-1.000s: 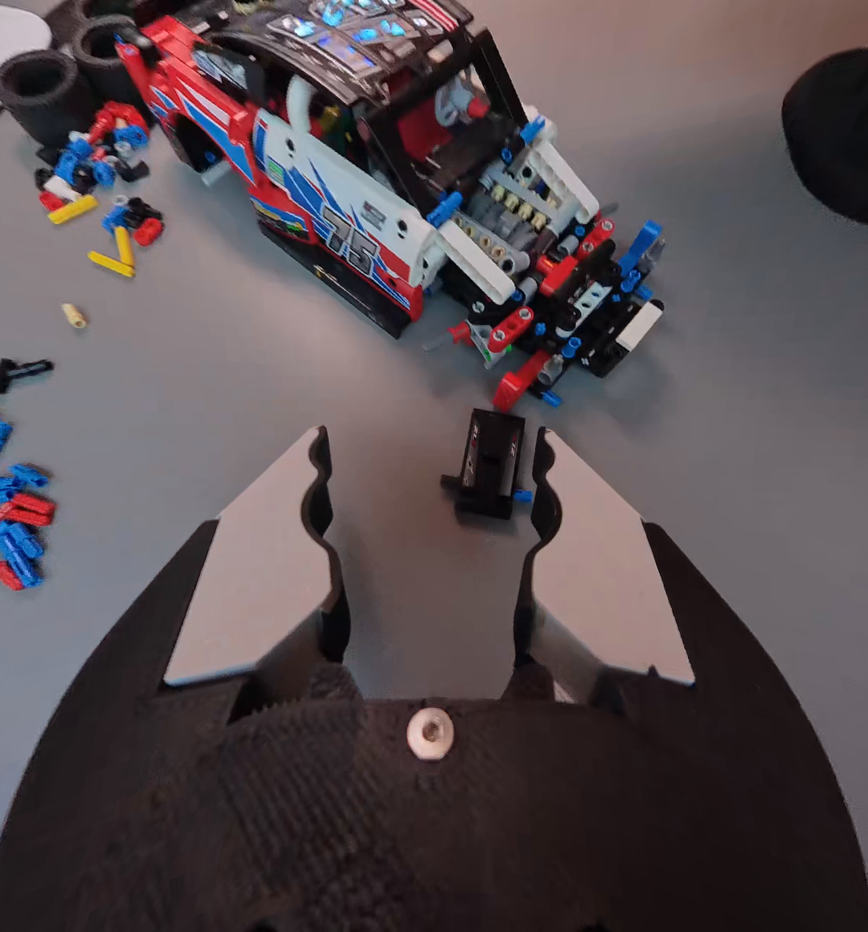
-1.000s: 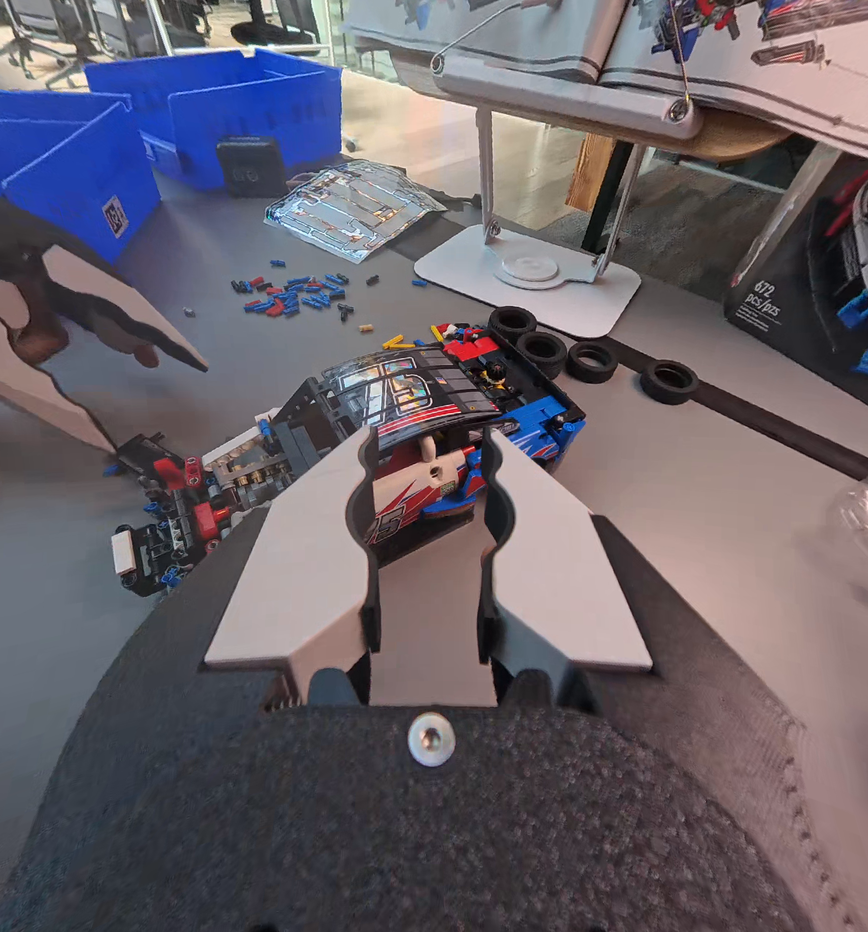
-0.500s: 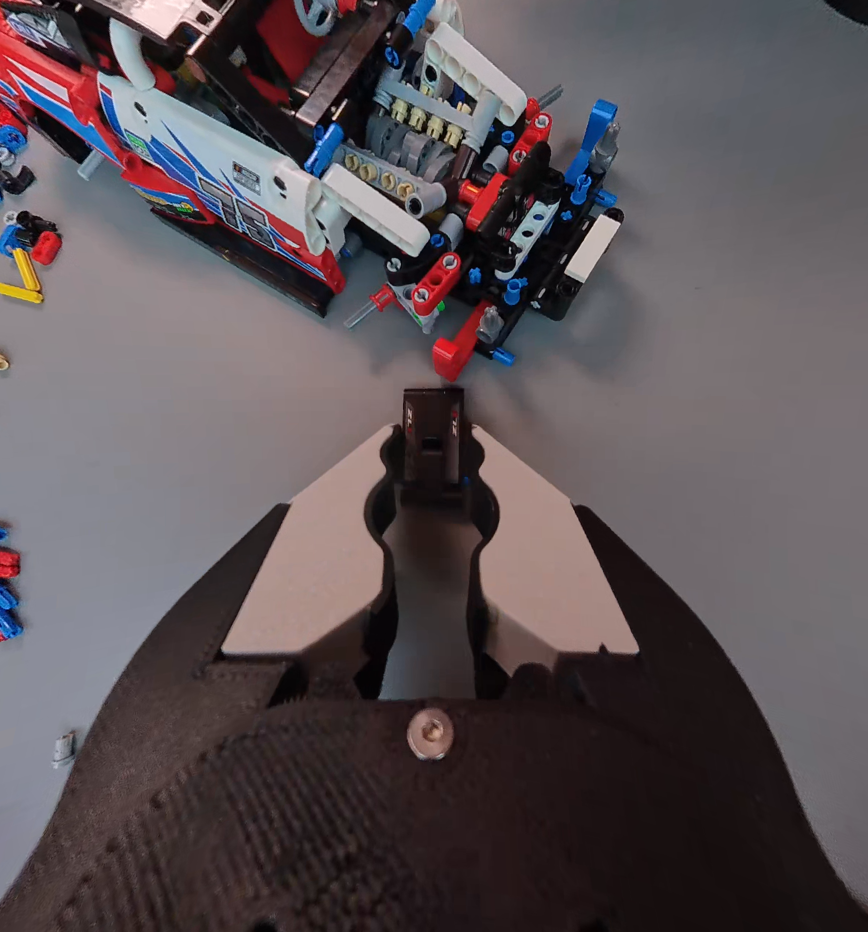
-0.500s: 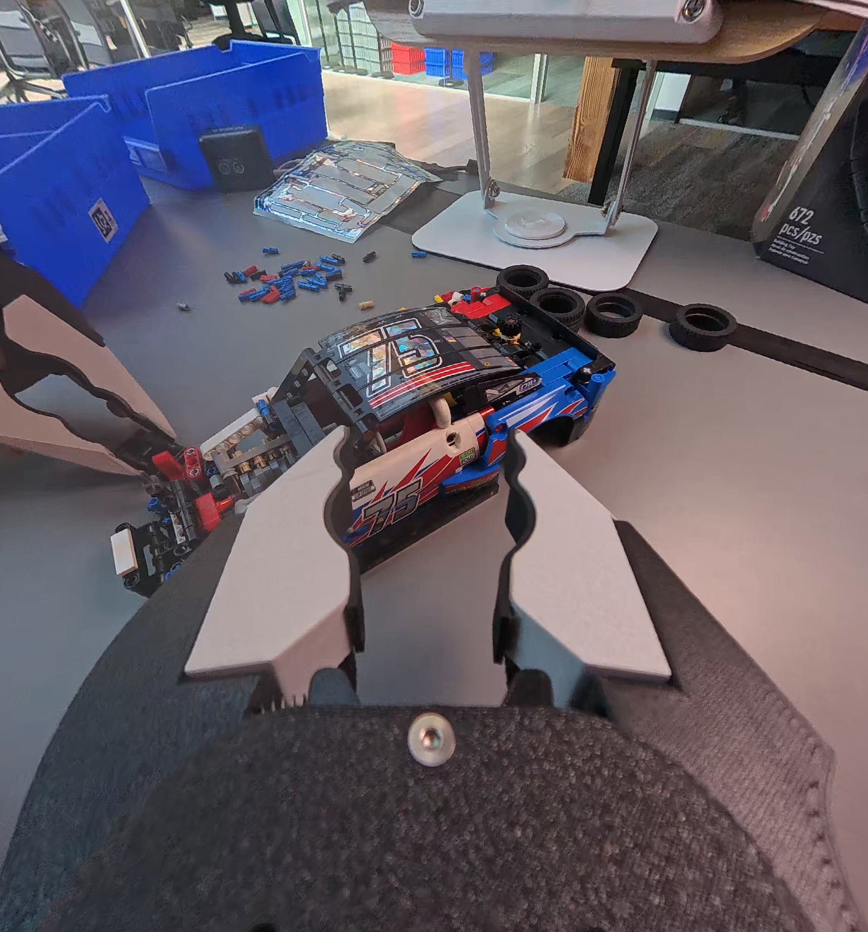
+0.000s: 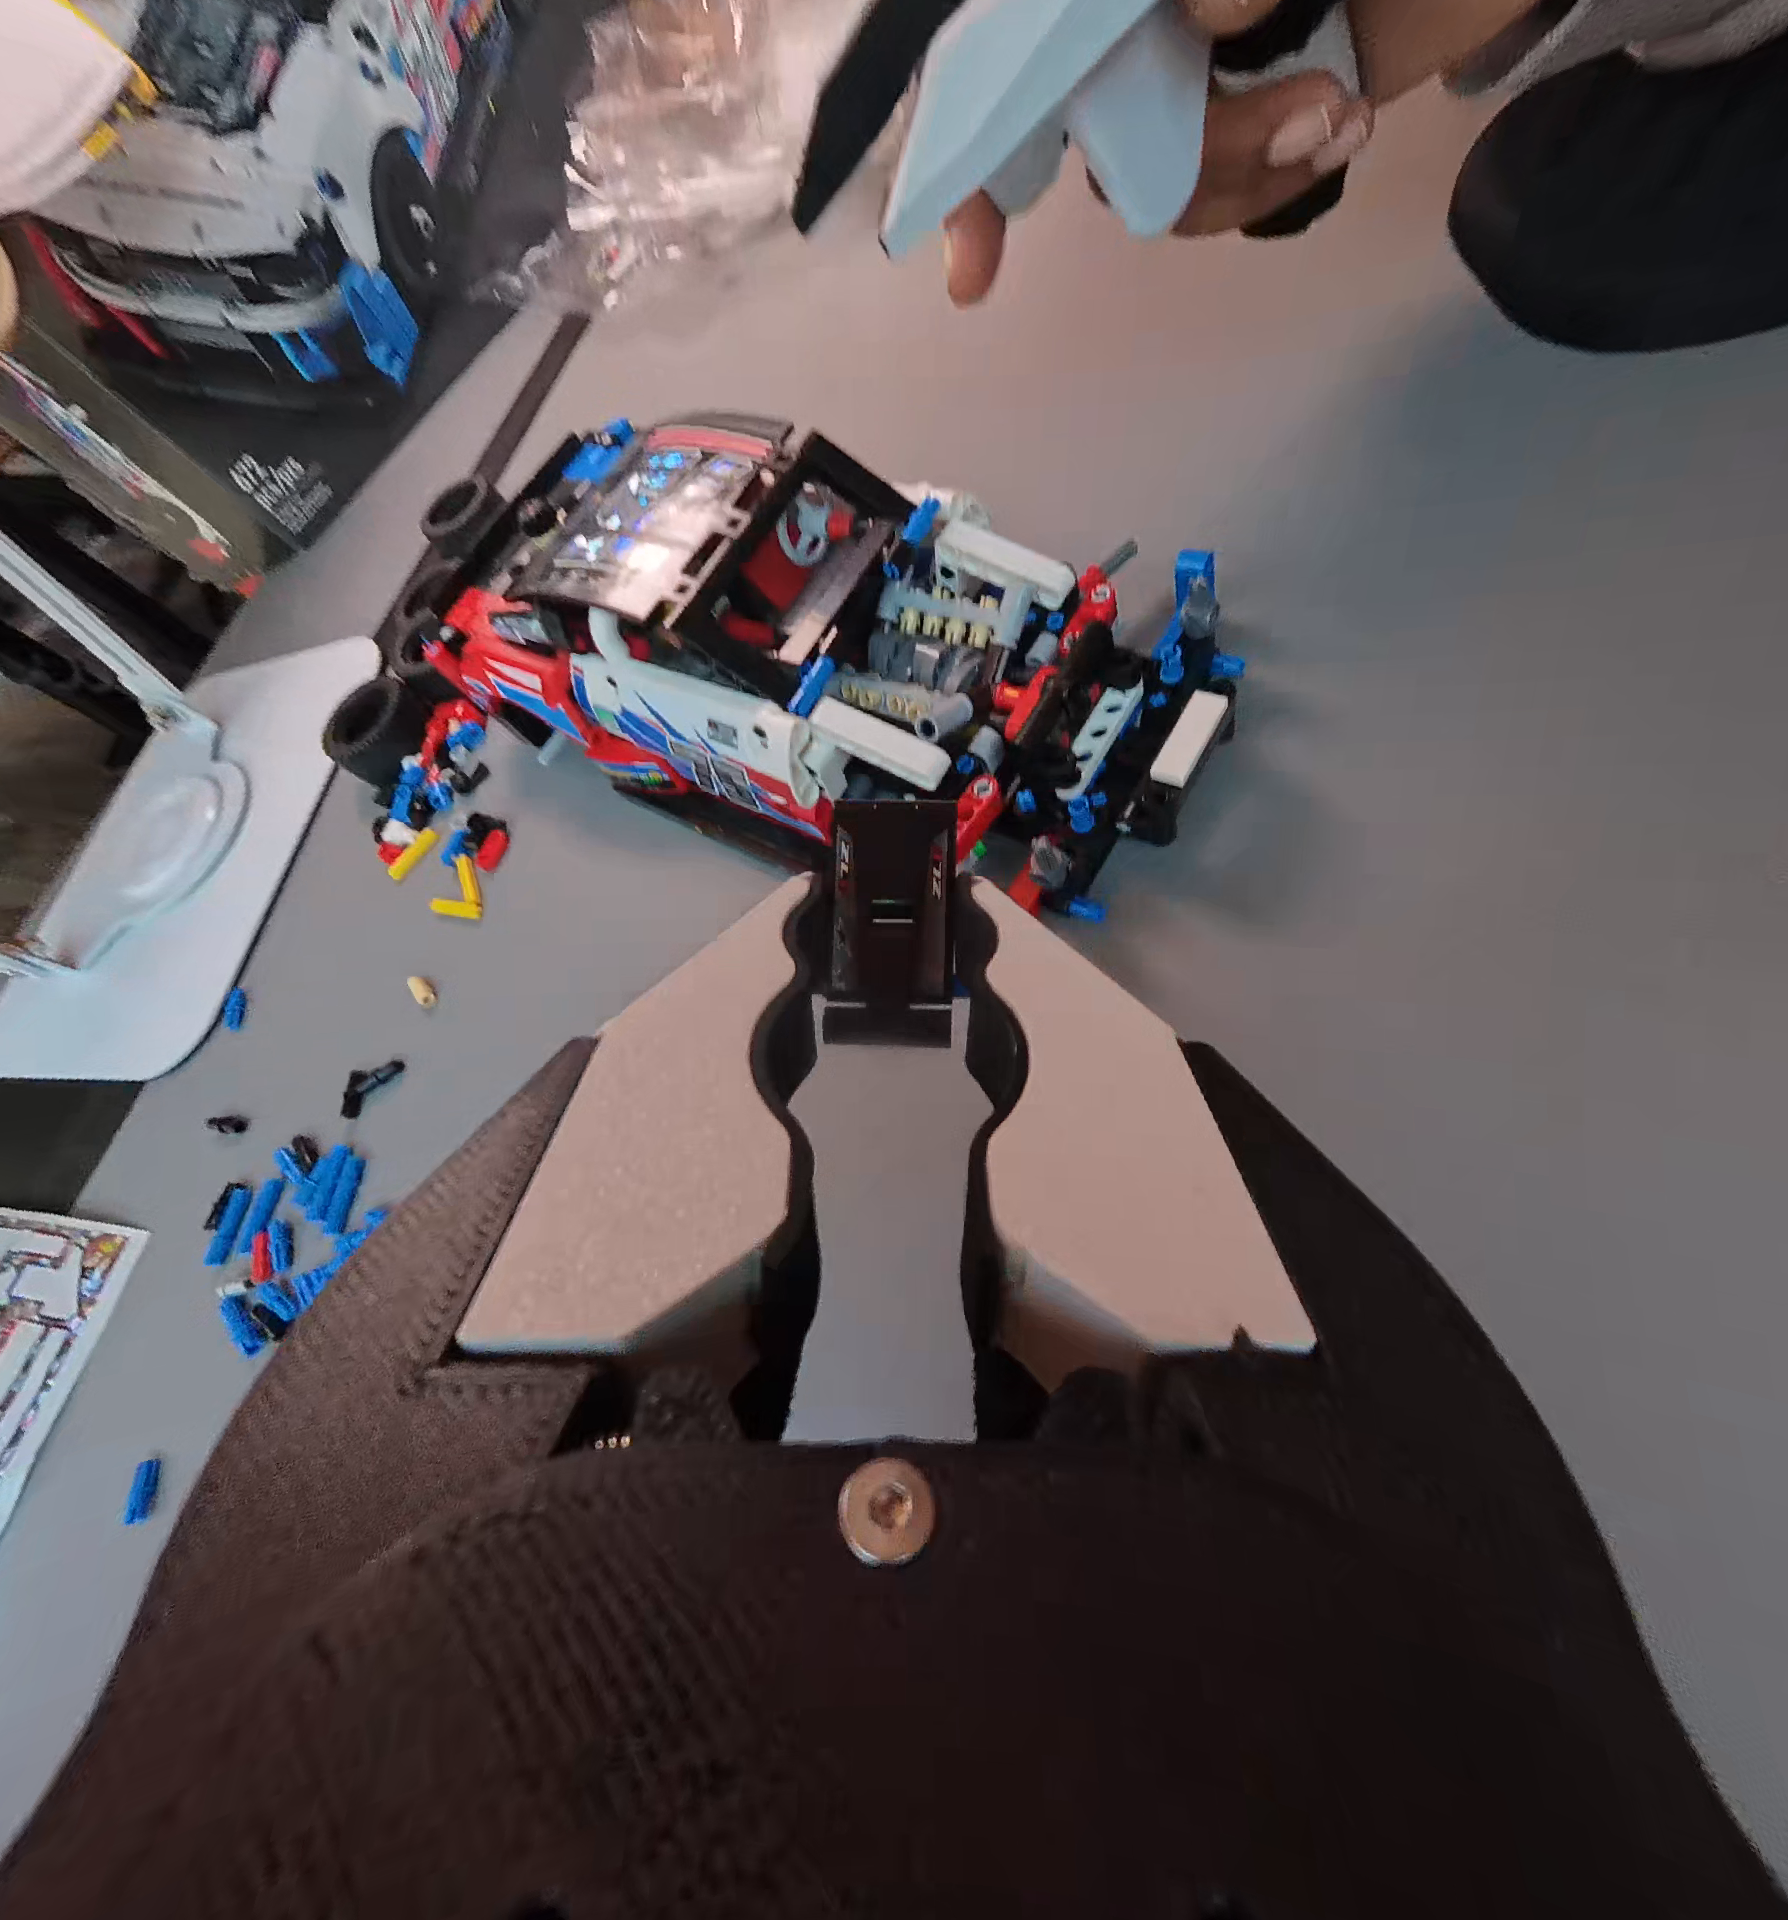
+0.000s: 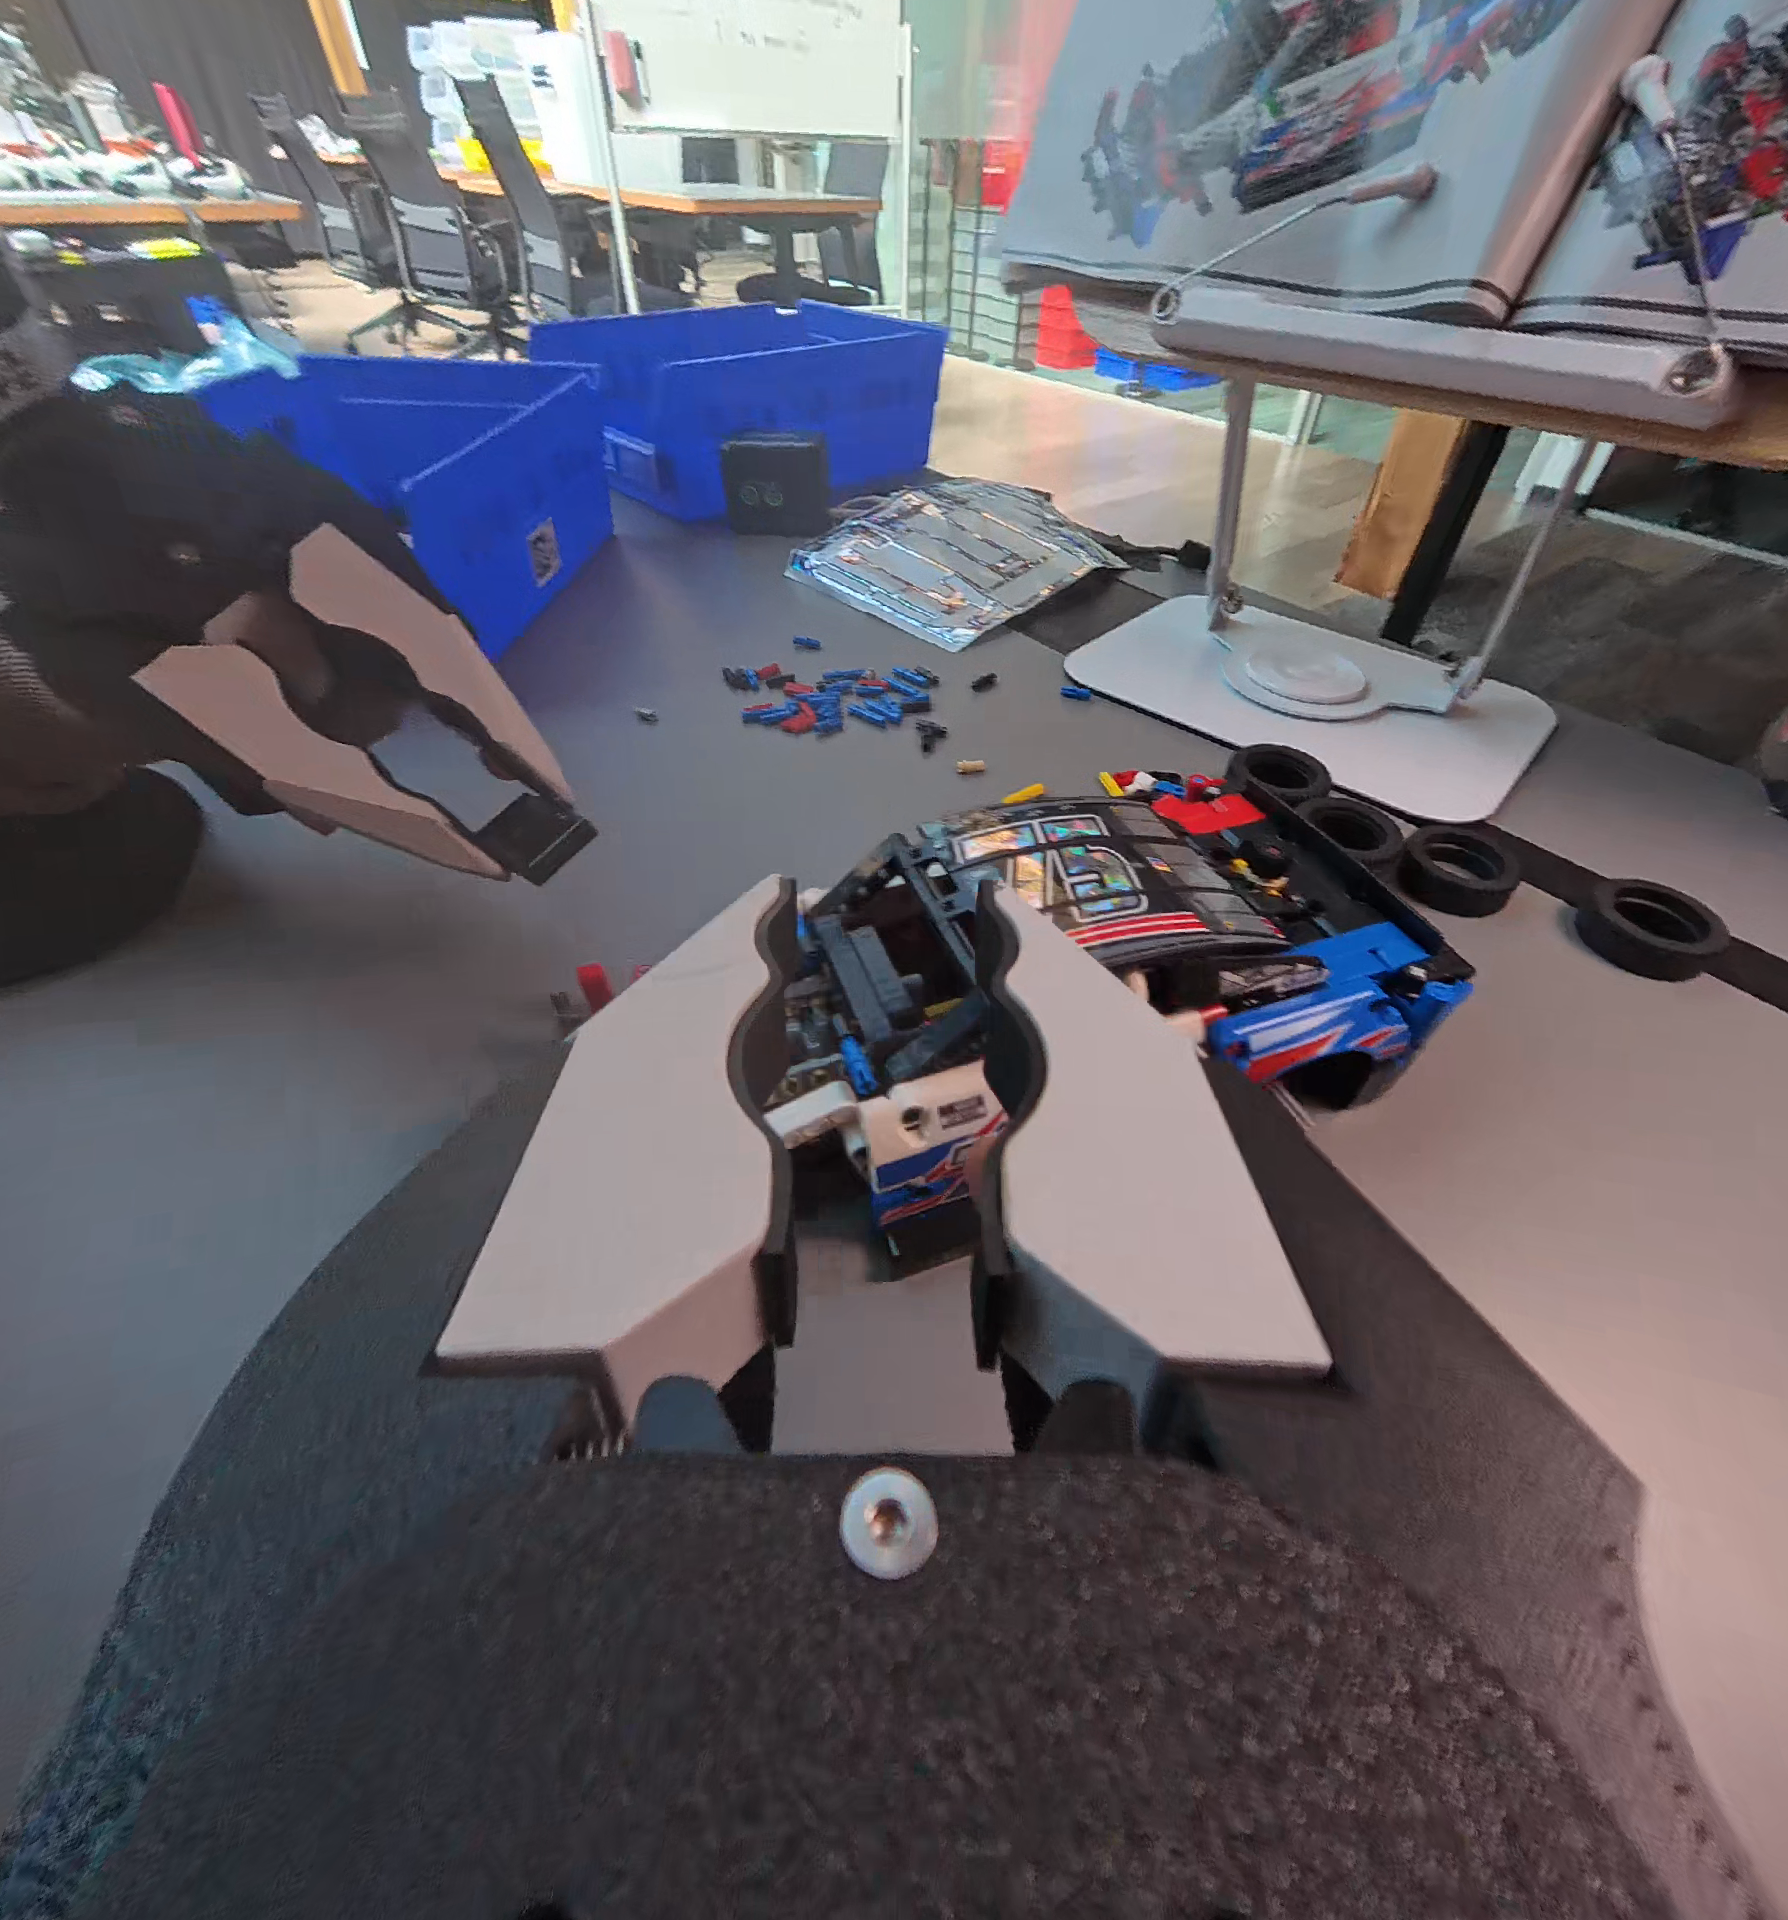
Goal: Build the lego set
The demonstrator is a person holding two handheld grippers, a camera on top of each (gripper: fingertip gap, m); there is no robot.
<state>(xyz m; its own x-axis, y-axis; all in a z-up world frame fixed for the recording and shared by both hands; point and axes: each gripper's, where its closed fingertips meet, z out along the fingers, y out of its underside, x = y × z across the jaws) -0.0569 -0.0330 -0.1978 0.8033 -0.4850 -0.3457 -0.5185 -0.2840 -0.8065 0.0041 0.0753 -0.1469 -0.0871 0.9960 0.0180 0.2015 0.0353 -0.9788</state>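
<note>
Left gripper (image 5: 890, 904): your jaws are pinched onto a small black lego piece (image 5: 890, 914) at the frame centre, lifted off the desk (image 5: 1492, 935); in the right wrist view it sits at centre left (image 6: 531, 836), the piece (image 6: 542, 842) at its tips.
Right gripper (image 6: 885, 914): your jaws stand partly apart with nothing clamped, hovering over the car's front end; in the left wrist view it shows at the top (image 5: 1025, 104), blurred.
Lego car (image 5: 817, 665): unfinished, red, white and blue, resting on the desk just beyond the held piece; wheels unfitted.
Writing: number decals on the car's side and roof, small marks on the black piece, print on the set box (image 5: 194, 312) at upper left.
Loose parts (image 6: 838, 701): blue, red and black pins scattered past the car.
Tyres (image 6: 1461, 868): four in a row to the car's right.
Sticker sheet (image 6: 952, 561): flat near the blue bins (image 6: 744, 416).
</note>
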